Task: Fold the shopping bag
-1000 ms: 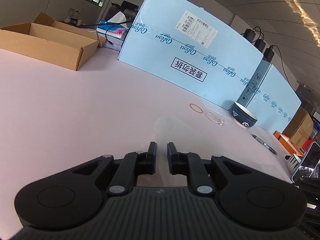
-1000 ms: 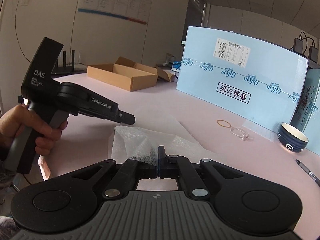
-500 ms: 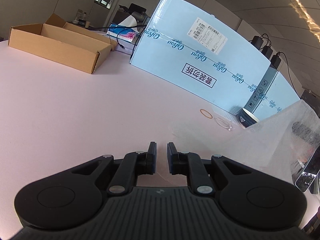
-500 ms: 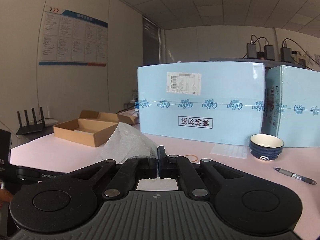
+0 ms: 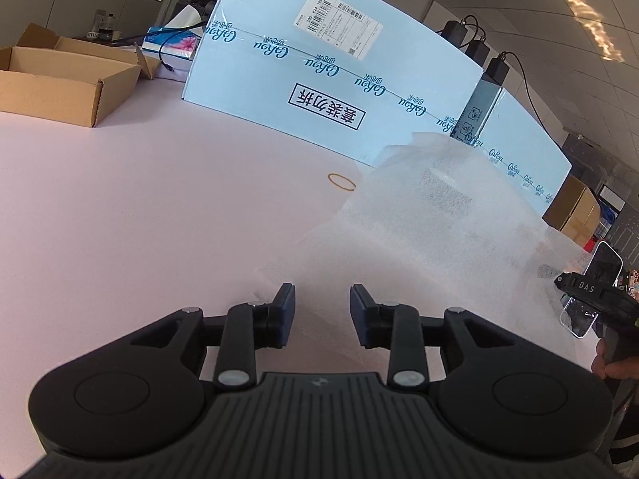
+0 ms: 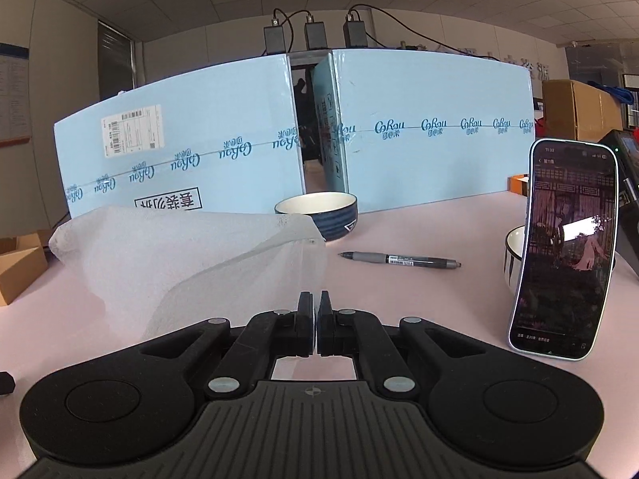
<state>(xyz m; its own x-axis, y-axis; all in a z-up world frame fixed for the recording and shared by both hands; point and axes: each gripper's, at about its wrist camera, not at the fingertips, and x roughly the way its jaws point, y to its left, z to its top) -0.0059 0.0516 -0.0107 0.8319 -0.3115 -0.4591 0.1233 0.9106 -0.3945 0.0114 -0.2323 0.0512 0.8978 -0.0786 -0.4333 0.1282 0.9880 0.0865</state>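
Pink table (image 5: pixel 120 219): my right gripper (image 6: pixel 316 311) pinches the shopping bag (image 6: pixel 167 255); my left gripper (image 5: pixel 322 299) is opening, pads clear of it.

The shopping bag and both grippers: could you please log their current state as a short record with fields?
bag: translucent white shopping bag, one part lifted off the pink table
right gripper: shut on the bag's edge
left gripper: jaws opening, pads not pressing the bag
behind bag: dark blue bowl, blue cartons
right of bag: pen, propped phone
also: rubber band
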